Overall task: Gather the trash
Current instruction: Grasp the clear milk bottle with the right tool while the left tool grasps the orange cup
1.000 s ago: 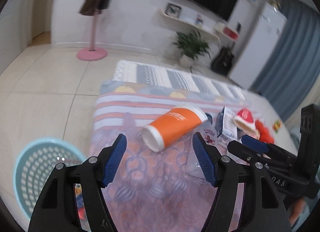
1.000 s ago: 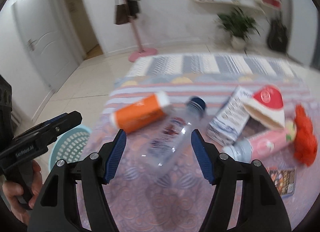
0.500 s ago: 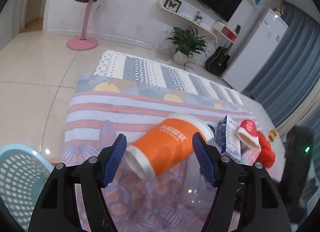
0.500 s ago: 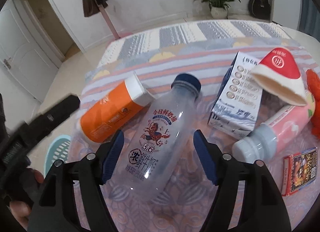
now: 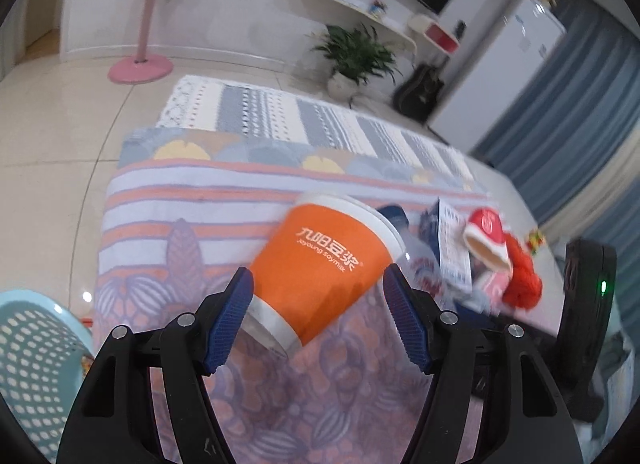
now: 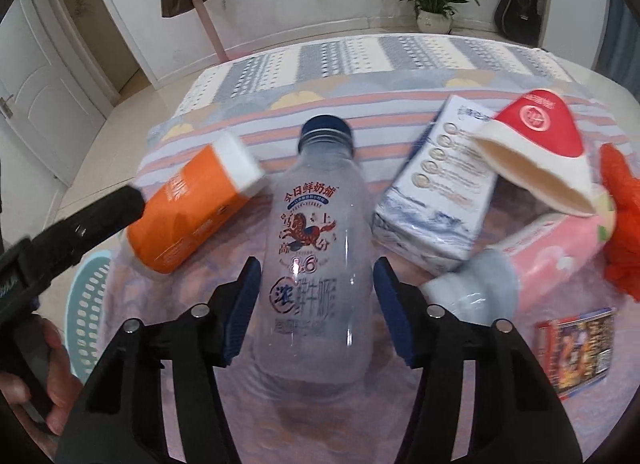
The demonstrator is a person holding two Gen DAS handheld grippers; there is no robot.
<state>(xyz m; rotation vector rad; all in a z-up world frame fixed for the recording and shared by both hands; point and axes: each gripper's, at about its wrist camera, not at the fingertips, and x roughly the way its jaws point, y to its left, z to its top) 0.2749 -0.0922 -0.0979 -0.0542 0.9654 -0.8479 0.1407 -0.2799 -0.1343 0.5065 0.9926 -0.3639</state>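
Orange cup (image 5: 320, 264) and clear bottle (image 6: 316, 248) between blue jaws

Both tools share one build. The left gripper (image 5: 318, 320) has two matte black plastic arms, each a skeletal frame with triangular cut-outs, fixed by round silver screws — two per side — and tipped with ribbed blue pads (image 5: 230, 324) on the inner faces. The right gripper (image 6: 316, 310) matches it — black frames, silver screws, blue ribbed pads (image 6: 240, 308). A bare hand (image 6: 56, 380) grips a black handle at its left.
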